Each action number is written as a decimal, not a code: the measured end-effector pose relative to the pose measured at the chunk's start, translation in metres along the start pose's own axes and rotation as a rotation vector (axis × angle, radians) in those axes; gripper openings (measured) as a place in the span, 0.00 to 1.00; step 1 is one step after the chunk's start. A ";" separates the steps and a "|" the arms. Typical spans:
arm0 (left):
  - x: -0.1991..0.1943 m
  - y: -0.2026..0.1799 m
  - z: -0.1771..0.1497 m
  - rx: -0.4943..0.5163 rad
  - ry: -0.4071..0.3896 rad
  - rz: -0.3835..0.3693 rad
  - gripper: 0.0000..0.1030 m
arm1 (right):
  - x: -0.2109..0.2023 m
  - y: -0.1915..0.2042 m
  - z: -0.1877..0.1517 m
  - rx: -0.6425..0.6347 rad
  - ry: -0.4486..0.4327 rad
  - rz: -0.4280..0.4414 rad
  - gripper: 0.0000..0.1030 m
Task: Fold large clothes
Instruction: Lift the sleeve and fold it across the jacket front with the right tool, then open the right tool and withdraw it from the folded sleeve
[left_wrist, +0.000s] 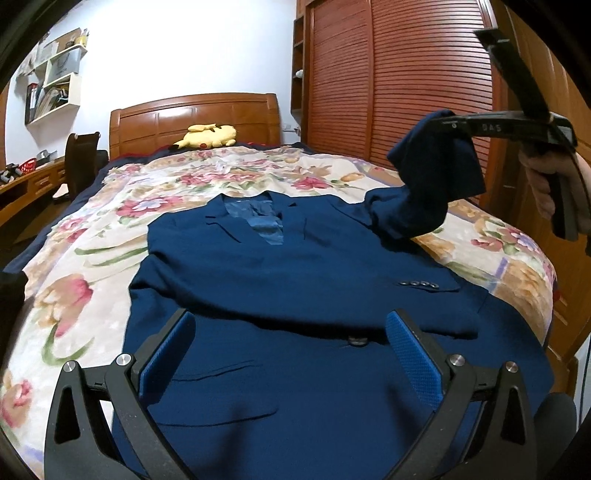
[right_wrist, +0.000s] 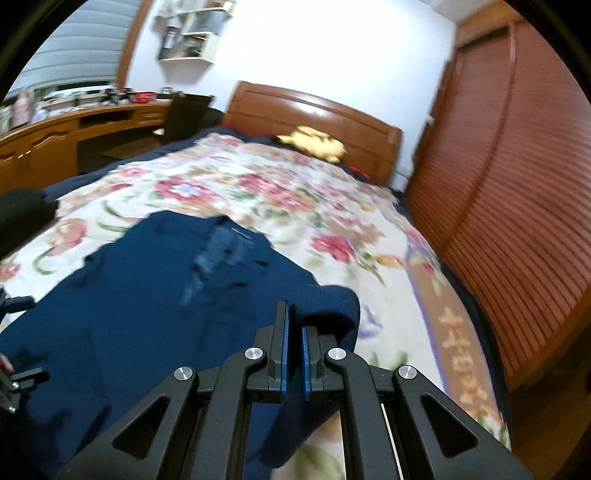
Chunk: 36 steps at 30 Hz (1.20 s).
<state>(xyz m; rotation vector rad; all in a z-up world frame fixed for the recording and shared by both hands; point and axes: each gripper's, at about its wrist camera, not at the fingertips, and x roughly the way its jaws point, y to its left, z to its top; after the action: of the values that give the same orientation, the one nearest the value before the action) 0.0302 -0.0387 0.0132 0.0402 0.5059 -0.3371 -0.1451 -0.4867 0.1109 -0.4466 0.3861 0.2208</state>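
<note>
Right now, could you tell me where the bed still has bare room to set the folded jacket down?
Free bedspread lies between the jacket collar and the plush toy, and along the jacket's left. Crowded: the near end under the open left tool, and the wardrobe side, where the right tool lifts the sleeve.

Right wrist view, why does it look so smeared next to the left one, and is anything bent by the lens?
Right wrist view: motion blur smears the floral bedspread, the yellow plush toy and the navy jacket, while the right gripper stays sharp. Left wrist view: mostly crisp, jacket buttons readable, slight softness at the bedspread's left edge. Both views: fisheye curves the slatted wardrobe doors and leaves dark corners.
</note>
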 end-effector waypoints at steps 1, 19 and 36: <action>-0.003 0.003 0.000 -0.002 -0.004 0.003 1.00 | -0.006 0.003 -0.001 -0.006 -0.012 0.012 0.05; -0.024 0.043 -0.002 -0.052 -0.035 0.050 1.00 | -0.025 0.070 -0.031 -0.087 0.031 0.183 0.05; -0.025 0.055 -0.005 -0.068 -0.031 0.066 1.00 | 0.012 0.096 -0.034 -0.033 0.234 0.301 0.39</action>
<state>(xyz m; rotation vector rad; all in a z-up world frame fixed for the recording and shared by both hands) 0.0257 0.0214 0.0183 -0.0142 0.4844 -0.2552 -0.1730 -0.4161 0.0419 -0.4468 0.6813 0.4700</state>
